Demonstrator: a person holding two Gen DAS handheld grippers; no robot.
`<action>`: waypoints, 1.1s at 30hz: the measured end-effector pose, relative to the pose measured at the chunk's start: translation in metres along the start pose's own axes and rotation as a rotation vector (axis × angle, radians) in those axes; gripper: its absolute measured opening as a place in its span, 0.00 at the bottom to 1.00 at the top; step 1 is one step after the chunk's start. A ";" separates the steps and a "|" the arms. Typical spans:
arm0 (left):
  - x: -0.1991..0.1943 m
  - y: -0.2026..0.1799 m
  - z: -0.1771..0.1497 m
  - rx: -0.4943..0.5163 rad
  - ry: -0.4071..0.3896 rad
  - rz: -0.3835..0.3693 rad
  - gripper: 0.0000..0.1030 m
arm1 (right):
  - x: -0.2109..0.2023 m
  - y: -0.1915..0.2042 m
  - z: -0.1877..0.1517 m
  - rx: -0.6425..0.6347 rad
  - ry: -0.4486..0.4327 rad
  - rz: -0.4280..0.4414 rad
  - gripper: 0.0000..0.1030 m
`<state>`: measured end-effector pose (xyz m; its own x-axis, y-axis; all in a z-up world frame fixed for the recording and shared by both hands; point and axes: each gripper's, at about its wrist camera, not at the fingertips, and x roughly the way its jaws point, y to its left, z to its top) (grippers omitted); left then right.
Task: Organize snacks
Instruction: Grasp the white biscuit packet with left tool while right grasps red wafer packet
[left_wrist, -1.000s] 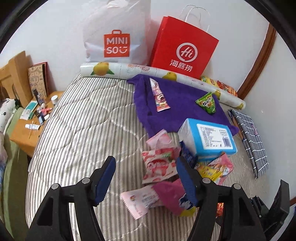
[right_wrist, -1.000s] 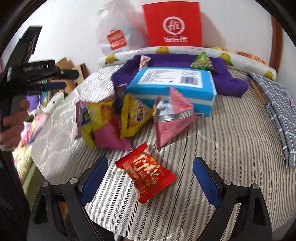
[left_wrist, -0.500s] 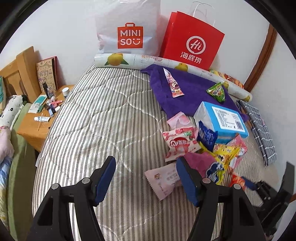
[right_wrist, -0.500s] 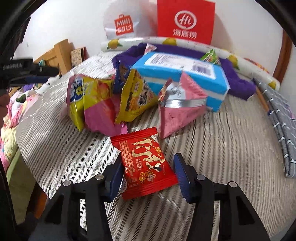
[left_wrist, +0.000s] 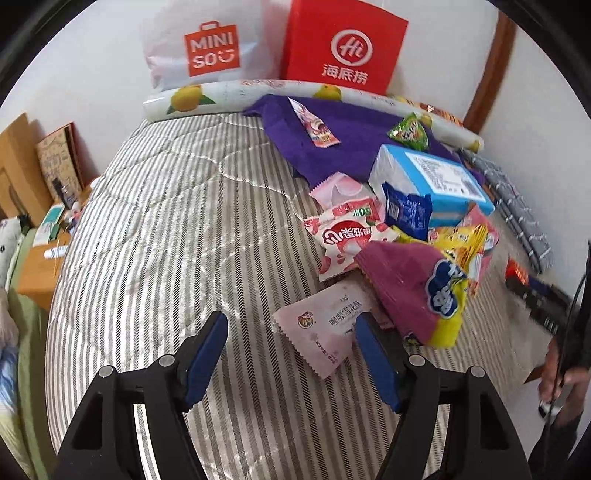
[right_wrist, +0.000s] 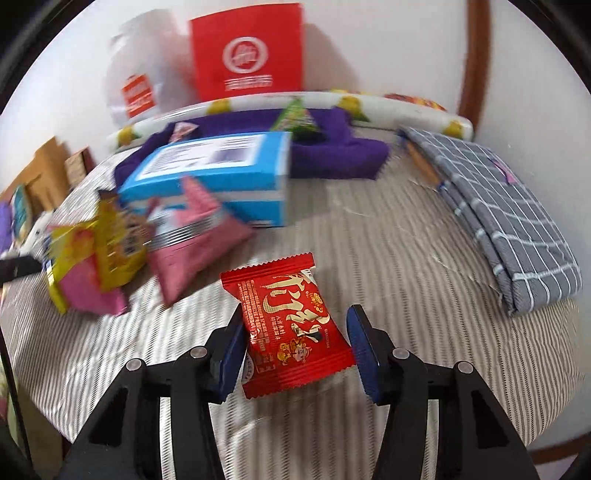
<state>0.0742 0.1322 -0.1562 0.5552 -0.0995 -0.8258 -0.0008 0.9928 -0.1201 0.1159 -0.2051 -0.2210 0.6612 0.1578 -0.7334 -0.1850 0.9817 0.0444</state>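
Note:
A pile of snack packets lies on the striped mattress (left_wrist: 155, 236) beside a blue box (left_wrist: 432, 177). My right gripper (right_wrist: 293, 341) is shut on a red snack packet (right_wrist: 291, 321) and holds it just above the bed. My left gripper (left_wrist: 291, 354) is open and empty, just in front of a pale pink packet (left_wrist: 328, 321). A purple and yellow bag (left_wrist: 417, 291), a strawberry packet (left_wrist: 347, 236) and a dark blue packet (left_wrist: 406, 210) lie behind it. A purple towel (left_wrist: 343, 140) at the back carries a long pink packet (left_wrist: 314, 125) and a green packet (left_wrist: 410, 131).
A white MINISO bag (left_wrist: 199, 48) and a red paper bag (left_wrist: 343, 48) stand against the back wall behind a lemon-print roll (left_wrist: 221, 98). A grey checked cloth (right_wrist: 498, 206) lies at the bed's right edge. A wooden bedside table (left_wrist: 40, 266) with small items stands at left.
My right gripper closed on the red packet and lifted it, swinging right. My left gripper drew back and shifted left, staying open.

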 end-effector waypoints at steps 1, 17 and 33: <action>0.002 0.001 0.001 0.002 0.001 -0.004 0.68 | 0.002 -0.002 0.001 0.008 0.000 -0.004 0.51; 0.026 -0.009 0.002 0.092 0.059 -0.170 0.55 | 0.019 -0.025 0.006 0.087 0.015 -0.036 0.51; 0.001 -0.022 -0.020 0.149 0.019 -0.121 0.62 | 0.011 -0.023 -0.004 0.091 0.002 -0.009 0.51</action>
<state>0.0580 0.1086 -0.1654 0.5281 -0.2185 -0.8206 0.1887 0.9724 -0.1375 0.1243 -0.2268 -0.2325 0.6609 0.1484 -0.7357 -0.1122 0.9888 0.0987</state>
